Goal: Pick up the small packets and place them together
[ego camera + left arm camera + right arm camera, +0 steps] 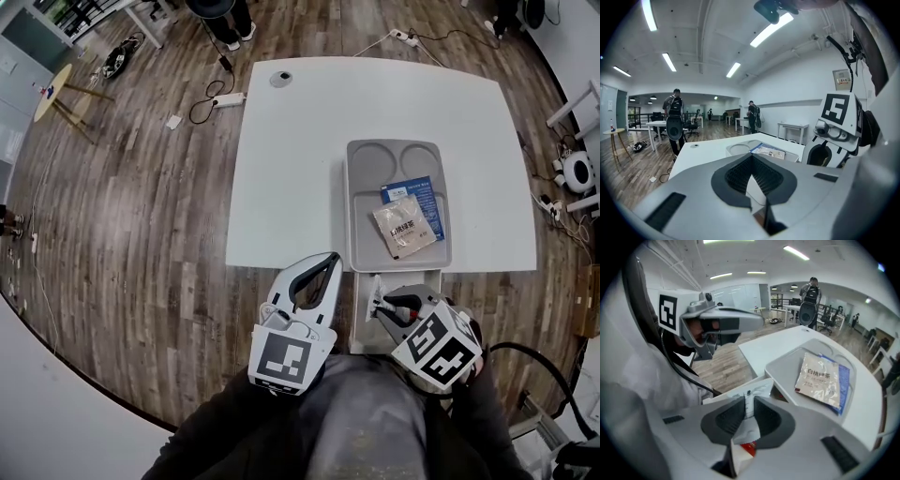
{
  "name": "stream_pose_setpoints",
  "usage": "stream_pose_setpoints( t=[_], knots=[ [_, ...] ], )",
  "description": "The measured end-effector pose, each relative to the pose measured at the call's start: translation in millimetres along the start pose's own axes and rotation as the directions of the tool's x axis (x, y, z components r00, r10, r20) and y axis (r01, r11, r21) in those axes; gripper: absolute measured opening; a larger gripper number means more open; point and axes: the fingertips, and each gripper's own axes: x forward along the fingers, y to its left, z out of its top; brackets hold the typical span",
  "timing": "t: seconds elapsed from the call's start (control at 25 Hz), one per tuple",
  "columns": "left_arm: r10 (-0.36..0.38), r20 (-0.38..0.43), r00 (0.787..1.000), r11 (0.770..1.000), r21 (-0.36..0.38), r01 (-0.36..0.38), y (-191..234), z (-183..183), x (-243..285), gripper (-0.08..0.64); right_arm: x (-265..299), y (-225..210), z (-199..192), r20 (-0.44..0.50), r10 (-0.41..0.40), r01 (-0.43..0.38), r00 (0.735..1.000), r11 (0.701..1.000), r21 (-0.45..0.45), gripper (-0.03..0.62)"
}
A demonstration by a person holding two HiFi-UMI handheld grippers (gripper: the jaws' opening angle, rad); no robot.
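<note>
Right tongs [749,405] pinch a white packet [756,390] between them; left tongs [752,155] closed, empty.

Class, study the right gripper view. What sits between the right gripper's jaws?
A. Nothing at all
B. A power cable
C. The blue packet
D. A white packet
D: the right gripper has its jaws closed on a white packet, while the blue packet lies in the tray under a tan packet.
</note>
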Motion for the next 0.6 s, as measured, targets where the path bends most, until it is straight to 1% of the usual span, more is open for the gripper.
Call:
stream_pose_setpoints(
  t=[0.12, 0.24, 0.32, 0.4, 0.52, 0.6],
  knots=[
    [-0.011, -0.006, 1.000, 1.000, 0.004, 0.011, -6.3, -2.1, 2.4, -0.003, -18.2, -1.4, 7.6, 0.061, -0.017, 0.015, 0.998, 1.000, 0.021, 0.069],
    [-0.024, -0.002, 1.000, 1.000, 0.015, 0.024, -11.4, -1.6, 3.9, -0.003, -40.0, -9.1, 20.4, 0.136, -0.041, 0.035, 0.990, 0.998, 0.046, 0.069],
    [-0.031, 0.003, 1.000, 0.999, 0.015, 0.030, -12.9, 0.9, 5.1, -0.003, -57.7, -24.0, 32.6, 0.191, -0.080, 0.067, 0.978, 0.995, 0.073, 0.069],
    [-0.033, 0.004, 0.999, 0.999, 0.015, 0.033, -14.4, 2.0, 5.4, -0.003, -75.7, -49.1, 43.3, 0.228, -0.149, 0.128, 0.962, 0.986, 0.104, 0.071],
    [-0.025, 0.002, 1.000, 1.000, 0.009, 0.025, -14.2, -0.4, 3.4, -0.003, -88.2, -92.2, 51.2, 0.216, -0.250, 0.226, 0.944, 0.965, 0.130, 0.071],
    [-0.015, -0.001, 1.000, 1.000, 0.003, 0.015, -11.1, -1.5, 1.6, -0.003, -82.3, -115.3, 54.7, 0.185, -0.275, 0.253, 0.943, 0.958, 0.137, 0.071]
  ],
)
